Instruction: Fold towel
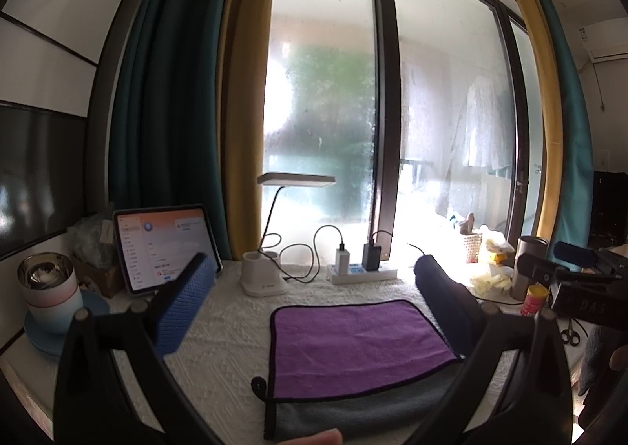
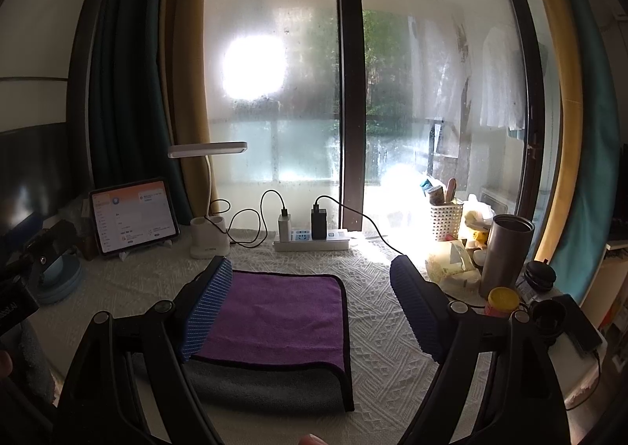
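Note:
A purple towel [image 1: 361,343] with a grey underside and black trim lies folded over on the white textured tablecloth [image 1: 227,331]; a grey strip shows along its near edge. It also shows in the right wrist view [image 2: 274,319]. My left gripper [image 1: 314,300] is open and empty, held above the towel's left part, blue-padded fingers [image 1: 184,307] wide apart. My right gripper [image 2: 310,303] is open and empty above the towel's right edge. The right gripper's body [image 1: 581,288] shows at the right in the left wrist view.
At the back stand a tablet [image 1: 165,248], a white desk lamp [image 1: 267,276] and a power strip [image 1: 361,272] with chargers and cables. A mug [image 1: 51,288] sits at the left. A steel tumbler [image 2: 506,252], white basket [image 2: 447,221], yellow-lidded jar [image 2: 502,301] and scissors [image 1: 571,333] crowd the right.

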Demonstrator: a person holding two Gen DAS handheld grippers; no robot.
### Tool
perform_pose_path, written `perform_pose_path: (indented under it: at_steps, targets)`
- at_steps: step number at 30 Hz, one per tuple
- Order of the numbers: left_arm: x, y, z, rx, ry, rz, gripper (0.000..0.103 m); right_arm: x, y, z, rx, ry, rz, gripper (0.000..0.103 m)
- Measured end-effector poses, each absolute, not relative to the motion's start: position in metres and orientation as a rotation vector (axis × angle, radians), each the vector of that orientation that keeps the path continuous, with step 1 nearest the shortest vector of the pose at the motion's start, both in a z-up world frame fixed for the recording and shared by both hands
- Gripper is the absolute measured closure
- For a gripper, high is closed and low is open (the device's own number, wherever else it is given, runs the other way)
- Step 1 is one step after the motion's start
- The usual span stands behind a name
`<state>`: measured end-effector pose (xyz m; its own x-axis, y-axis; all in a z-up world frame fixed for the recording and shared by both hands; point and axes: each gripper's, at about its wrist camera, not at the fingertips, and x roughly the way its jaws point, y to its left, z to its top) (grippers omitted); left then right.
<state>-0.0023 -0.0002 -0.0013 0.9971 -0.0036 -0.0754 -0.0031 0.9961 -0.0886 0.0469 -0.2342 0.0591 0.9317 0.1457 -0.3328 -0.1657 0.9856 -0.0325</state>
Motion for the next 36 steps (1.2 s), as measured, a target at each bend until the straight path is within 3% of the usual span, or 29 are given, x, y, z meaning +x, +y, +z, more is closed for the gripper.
perform_pose_path:
  at_steps: [19,36]
  targets:
    - [-0.001,-0.002,-0.006,-0.063,0.108,0.001,0.001,0.048,-0.236,0.057,-0.058,0.339,0.159,0.018]
    - [0.042,-0.003,-0.053,-0.05,0.261,0.012,0.001,0.083,-0.249,0.008,-0.059,0.463,0.144,0.018]
